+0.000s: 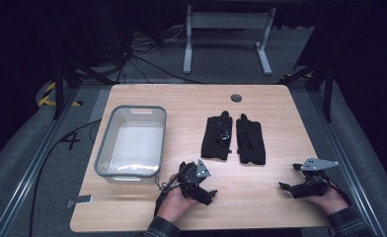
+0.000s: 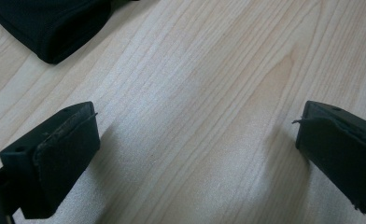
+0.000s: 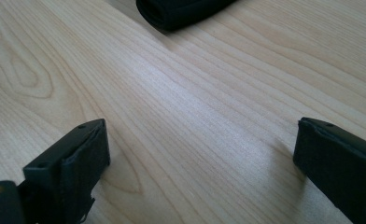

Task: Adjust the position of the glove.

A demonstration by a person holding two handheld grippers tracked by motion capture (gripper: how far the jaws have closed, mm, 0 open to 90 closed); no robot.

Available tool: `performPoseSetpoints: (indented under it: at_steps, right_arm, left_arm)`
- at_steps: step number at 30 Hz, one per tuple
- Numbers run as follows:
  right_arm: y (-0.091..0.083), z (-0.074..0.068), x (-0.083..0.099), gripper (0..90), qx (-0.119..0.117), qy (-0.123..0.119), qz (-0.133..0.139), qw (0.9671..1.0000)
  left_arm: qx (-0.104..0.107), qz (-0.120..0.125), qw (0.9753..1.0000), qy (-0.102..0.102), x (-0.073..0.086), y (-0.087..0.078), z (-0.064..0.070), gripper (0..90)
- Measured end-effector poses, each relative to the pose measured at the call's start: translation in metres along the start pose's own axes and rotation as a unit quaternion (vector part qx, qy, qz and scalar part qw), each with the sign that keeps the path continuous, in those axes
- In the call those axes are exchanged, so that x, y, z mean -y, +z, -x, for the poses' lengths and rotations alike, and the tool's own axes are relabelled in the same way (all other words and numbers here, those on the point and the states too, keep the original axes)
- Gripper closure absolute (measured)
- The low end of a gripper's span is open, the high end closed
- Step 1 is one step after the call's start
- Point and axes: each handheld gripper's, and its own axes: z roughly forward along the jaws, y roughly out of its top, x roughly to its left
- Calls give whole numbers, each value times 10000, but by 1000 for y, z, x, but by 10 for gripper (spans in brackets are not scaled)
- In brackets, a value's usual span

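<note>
- The table [image 1: 260, 197] is lit from above; the room around it is dark.
- Soft shadows lie beside the jaws in both gripper views.
- The near jaws are slightly blurred.

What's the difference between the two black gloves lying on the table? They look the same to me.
The left glove lies slightly tilted, its fingertip end leaning toward the right glove, which lies straighter. The left glove shows a small pale glint on its surface; the right glove looks plain dark. The left glove sits nearer the grey bin; the right glove sits nearer the table's right edge. Both are black, flat on the wooden table, side by side, cuffs toward the person.
</note>
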Motion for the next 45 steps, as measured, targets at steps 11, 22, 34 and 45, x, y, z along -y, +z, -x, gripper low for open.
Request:
performPoseSetpoints:
  at_steps: [11, 22, 34, 45]
  right_arm:
    - [-4, 1, -5, 186, -103, -128, -121, 9998]
    - [-1, 0, -21, 393, -330, -414, 49, 9986]
    - [5, 1, -41, 717, -622, -468, 199, 9968]
    - [22, 8, -60, 898, -884, -423, 254, 9949]
  left_arm:
    - [-1, 0, 10000, 1, 0, 0, 0, 0]
    - [0, 2, 10000, 2, 0, 0, 0, 0]
    - [1, 3, 10000, 1, 0, 0, 0, 0]
    - [1, 4, 10000, 1, 0, 0, 0, 0]
